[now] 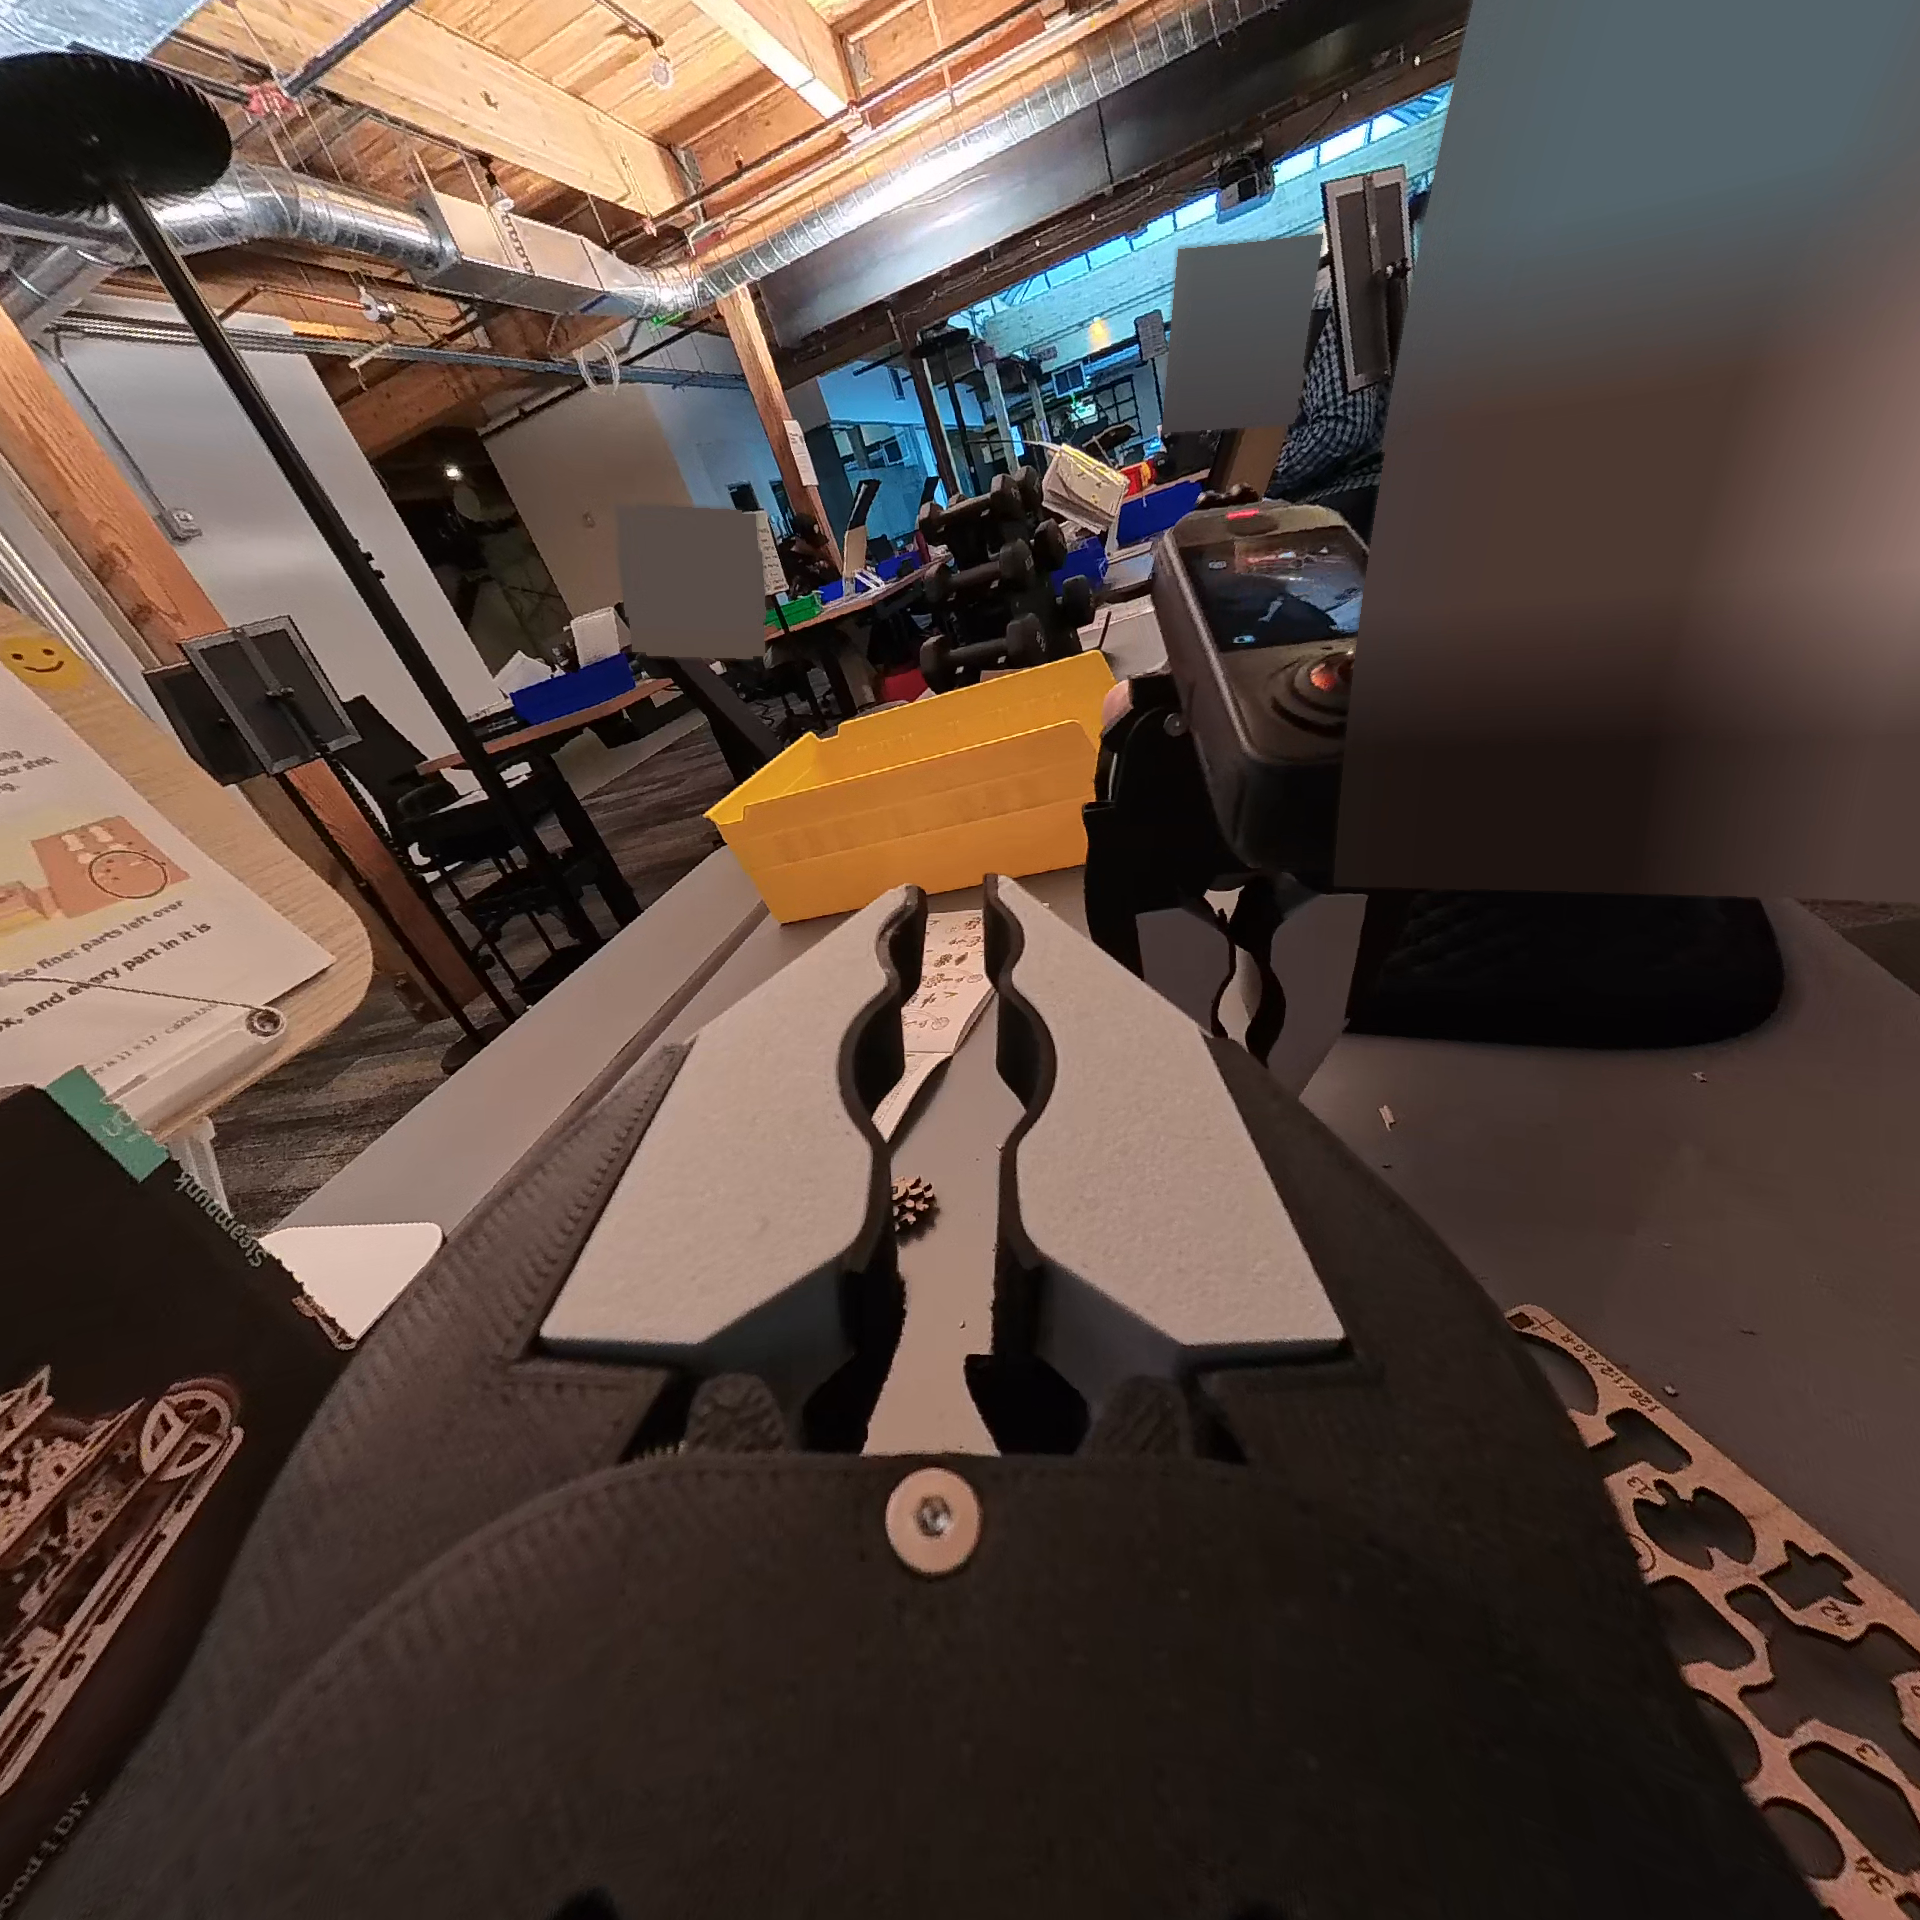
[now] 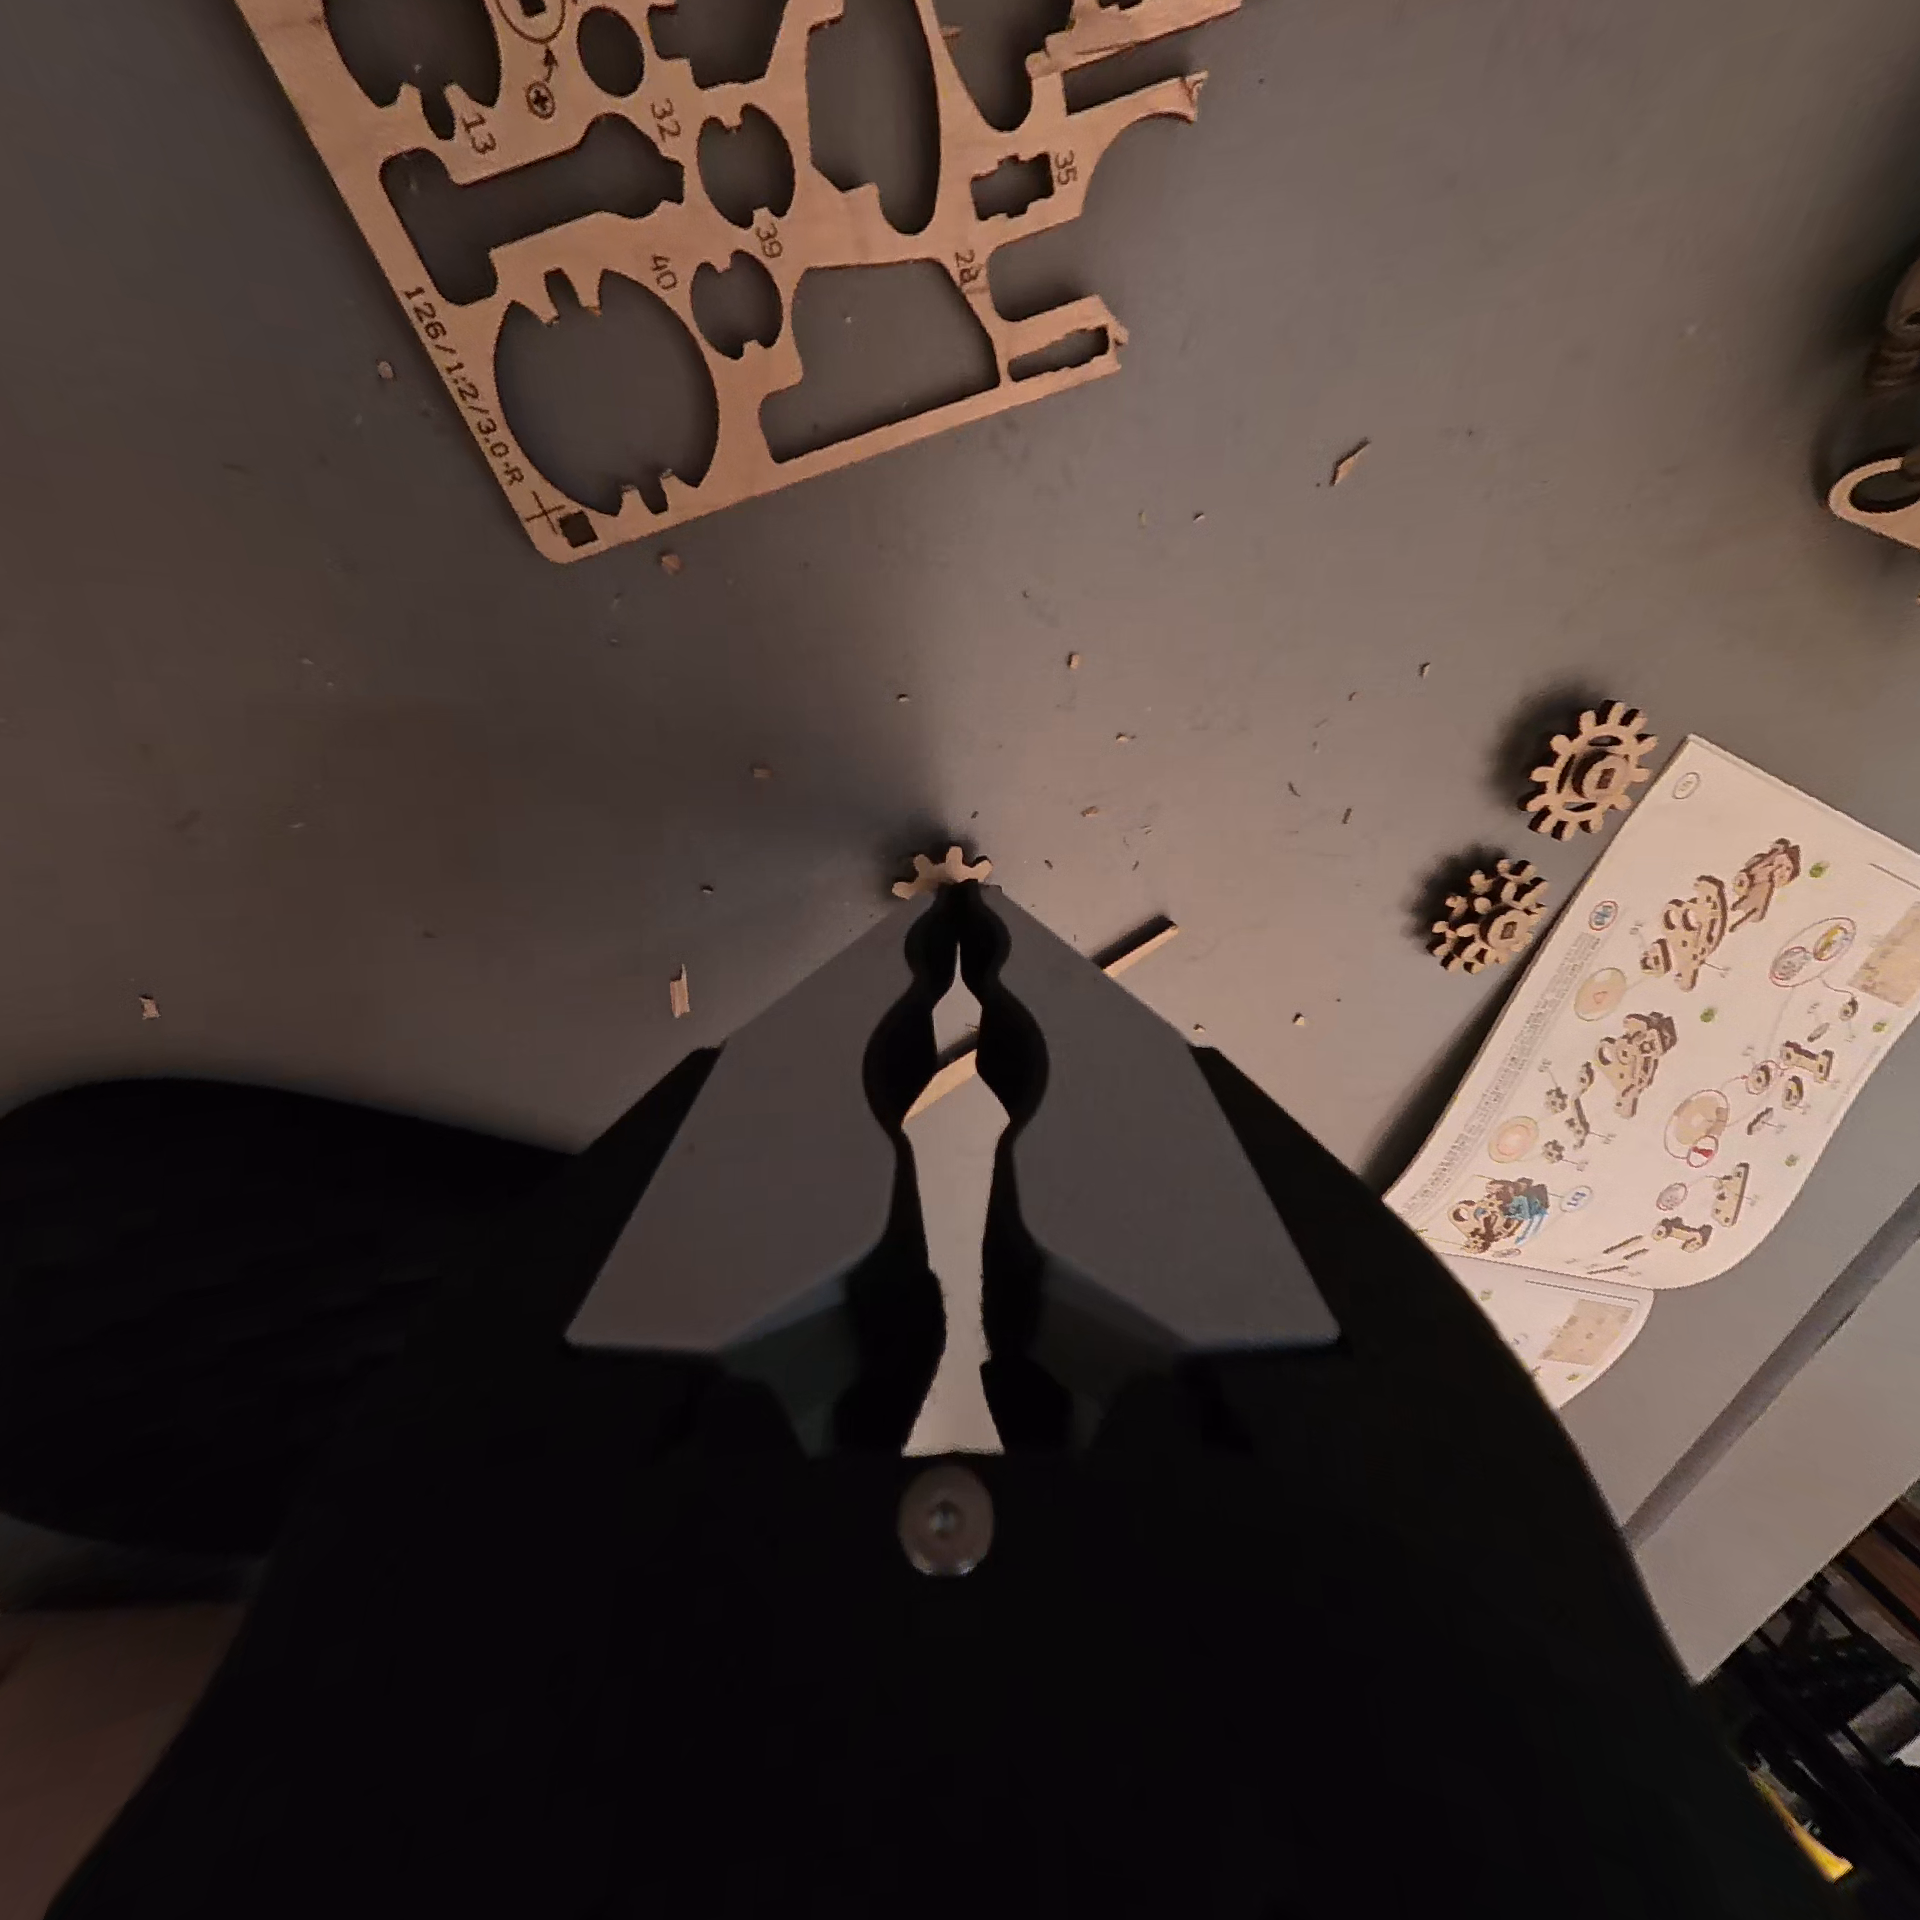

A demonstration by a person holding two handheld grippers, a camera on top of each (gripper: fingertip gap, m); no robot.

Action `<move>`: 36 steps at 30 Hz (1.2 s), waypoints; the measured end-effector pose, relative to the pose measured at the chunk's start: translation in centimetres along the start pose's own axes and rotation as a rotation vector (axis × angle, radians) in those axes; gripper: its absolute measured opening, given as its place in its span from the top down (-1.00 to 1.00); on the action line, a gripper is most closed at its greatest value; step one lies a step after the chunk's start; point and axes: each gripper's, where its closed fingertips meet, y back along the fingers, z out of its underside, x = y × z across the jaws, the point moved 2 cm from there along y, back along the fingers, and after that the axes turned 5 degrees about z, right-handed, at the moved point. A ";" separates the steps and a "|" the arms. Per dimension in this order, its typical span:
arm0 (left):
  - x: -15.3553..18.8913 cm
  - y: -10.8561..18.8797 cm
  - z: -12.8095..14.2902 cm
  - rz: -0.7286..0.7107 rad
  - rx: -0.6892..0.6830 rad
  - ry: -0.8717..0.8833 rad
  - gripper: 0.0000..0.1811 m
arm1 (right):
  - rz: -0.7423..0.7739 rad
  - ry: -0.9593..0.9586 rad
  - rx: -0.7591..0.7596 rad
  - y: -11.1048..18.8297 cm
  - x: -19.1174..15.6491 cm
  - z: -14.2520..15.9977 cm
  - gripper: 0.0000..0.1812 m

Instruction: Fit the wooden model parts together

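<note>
In the right wrist view my right gripper (image 2: 954, 906) points down at the grey table (image 2: 312, 779) and is shut on a small pale wooden gear (image 2: 940, 871), whose teeth stick out past the tips. A thin wooden stick (image 2: 1141, 948) lies under the fingers. Two larger wooden gears (image 2: 1584, 769) (image 2: 1486, 916) lie to the right. In the left wrist view my left gripper (image 1: 954, 899) is low over the table, open by a narrow gap and empty. A small dark gear (image 1: 912, 1205) lies on the table between its fingers. The right gripper's body (image 1: 1247, 675) shows ahead to the right.
A punched-out wooden parts sheet (image 2: 727, 260) lies at the far side and also shows in the left wrist view (image 1: 1766, 1558). An instruction sheet (image 2: 1662, 1039) lies right. A yellow bin (image 1: 914, 810) stands ahead, a black kit box (image 1: 125, 1455) left, a black pad (image 1: 1558, 966) right. Wood chips litter the table. The tips of one gripper are about 15 cm away from the tips of the other.
</note>
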 end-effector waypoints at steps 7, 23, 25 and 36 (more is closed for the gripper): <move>0.0 0.1 -0.1 -0.002 0.004 0.001 0.90 | 0.003 0.000 -0.009 0.0 0.0 0.0 1.00; 0.1 0.0 0.4 0.006 -0.008 0.009 0.90 | 0.016 -0.132 0.400 2.0 0.6 -0.3 0.76; 0.0 0.1 0.2 0.004 -0.005 0.008 0.90 | 0.016 -0.168 0.475 1.4 0.3 -0.3 0.74; 0.4 -0.3 0.8 0.022 -0.035 0.001 0.90 | -0.053 -0.289 0.559 -0.5 -0.2 1.3 0.86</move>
